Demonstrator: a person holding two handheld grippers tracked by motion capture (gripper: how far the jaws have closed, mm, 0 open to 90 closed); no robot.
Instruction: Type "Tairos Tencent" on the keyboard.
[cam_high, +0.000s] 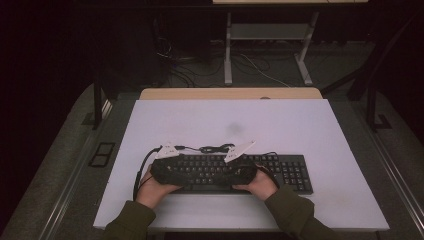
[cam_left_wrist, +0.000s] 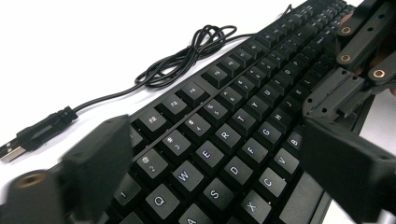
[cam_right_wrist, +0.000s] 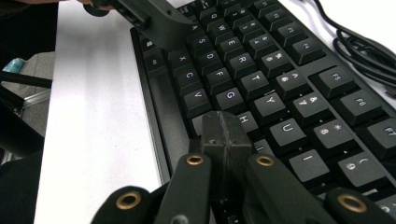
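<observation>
Right gripper (cam_right_wrist: 223, 135), jaws pinched together, tip sits over the keyboard (cam_right_wrist: 261, 79) around H/N. Left gripper (cam_left_wrist: 205, 158) stands wide over Q/W/E. Keyboard's long axis runs between both.

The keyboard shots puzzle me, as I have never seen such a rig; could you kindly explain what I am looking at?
A person sits at a white table and holds a hand tool with a two-jaw claw in each hand. The high view looks down from above: the left claw and the right claw hover over a black keyboard. The other two pictures come from small cameras riding on the claws. In the left gripper view the left claw has its jaws wide apart above the letter keys, holding nothing. In the right gripper view the right claw has its jaws pressed together, tip right by the H key; whether it touches, I cannot tell. The keyboard's cable lies coiled behind it, with its plug loose.
</observation>
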